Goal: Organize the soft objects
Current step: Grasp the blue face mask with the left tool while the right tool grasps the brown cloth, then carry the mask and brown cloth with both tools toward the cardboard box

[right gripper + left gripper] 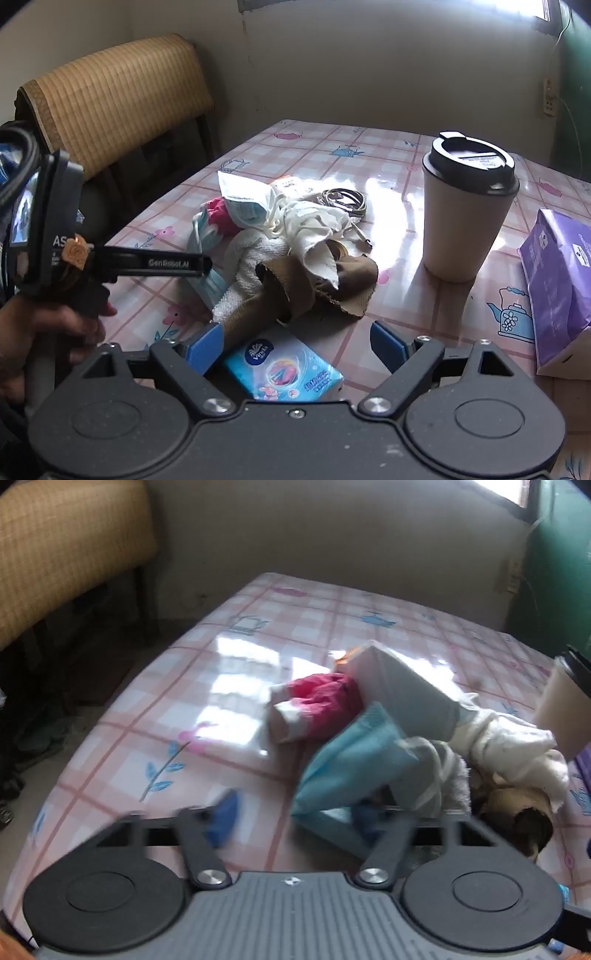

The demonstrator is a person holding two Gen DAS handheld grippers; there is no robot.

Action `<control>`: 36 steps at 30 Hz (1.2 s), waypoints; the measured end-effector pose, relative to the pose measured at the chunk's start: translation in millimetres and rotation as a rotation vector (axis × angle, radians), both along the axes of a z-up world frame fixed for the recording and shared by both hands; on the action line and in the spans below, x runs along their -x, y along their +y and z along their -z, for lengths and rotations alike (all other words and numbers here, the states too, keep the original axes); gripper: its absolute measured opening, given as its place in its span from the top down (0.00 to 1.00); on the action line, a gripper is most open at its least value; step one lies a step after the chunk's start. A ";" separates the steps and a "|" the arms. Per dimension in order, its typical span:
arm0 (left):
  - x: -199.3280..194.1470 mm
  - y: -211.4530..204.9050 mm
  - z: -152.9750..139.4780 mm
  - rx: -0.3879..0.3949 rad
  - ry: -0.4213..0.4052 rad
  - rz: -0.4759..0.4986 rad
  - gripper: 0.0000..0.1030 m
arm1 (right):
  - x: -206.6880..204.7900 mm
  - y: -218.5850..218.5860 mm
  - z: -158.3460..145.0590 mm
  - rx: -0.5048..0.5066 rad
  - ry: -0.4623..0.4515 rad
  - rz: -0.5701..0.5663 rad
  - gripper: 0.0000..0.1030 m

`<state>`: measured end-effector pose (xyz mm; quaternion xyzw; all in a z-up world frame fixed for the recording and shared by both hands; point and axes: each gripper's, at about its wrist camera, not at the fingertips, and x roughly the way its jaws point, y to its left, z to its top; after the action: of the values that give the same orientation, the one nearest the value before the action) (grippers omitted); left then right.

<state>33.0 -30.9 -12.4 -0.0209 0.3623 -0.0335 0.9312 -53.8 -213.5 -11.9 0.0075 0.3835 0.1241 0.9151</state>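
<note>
A heap of soft things lies on the checked tablecloth (pixel 406 295): a brown cloth (pixel 295 288), a white towel (pixel 247 266), a white rag (pixel 317 229), a pink cloth (pixel 221 214) and a packed face mask (pixel 240 199). My left gripper (pixel 295 821) sits at the heap's near edge with its blue fingers apart. A light blue mask (pixel 351 764) hangs over its right finger, and the left pad (pixel 223 821) touches nothing. From the side, the left gripper (pixel 199 264) points at the masks. My right gripper (pixel 295 343) is wide open over a blue tissue pack (pixel 284 373), with its pads off it.
A lidded paper cup (pixel 465 206) stands right of the heap, and a purple pack (pixel 557 284) lies at the far right. A coiled cable (pixel 343 199) lies behind the cloths. A woven-back chair (pixel 118 99) stands past the table's left edge.
</note>
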 end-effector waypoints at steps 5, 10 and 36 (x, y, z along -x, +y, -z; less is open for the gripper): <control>5.9 -4.9 -4.9 0.048 -0.008 0.049 0.80 | -3.9 1.3 4.8 -0.026 0.011 0.000 0.02; 24.2 -0.5 -17.9 0.086 -0.013 0.055 0.81 | -10.7 4.1 5.7 -0.089 0.013 -0.012 0.02; 43.6 1.5 -52.2 0.045 -0.091 0.095 0.83 | -1.2 -35.1 -37.0 -0.245 -0.086 -0.063 0.86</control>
<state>-10.6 -29.4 39.8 -0.0232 0.3194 -0.0870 0.9433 -52.6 -248.6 25.1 0.1019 0.3259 0.1992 0.9186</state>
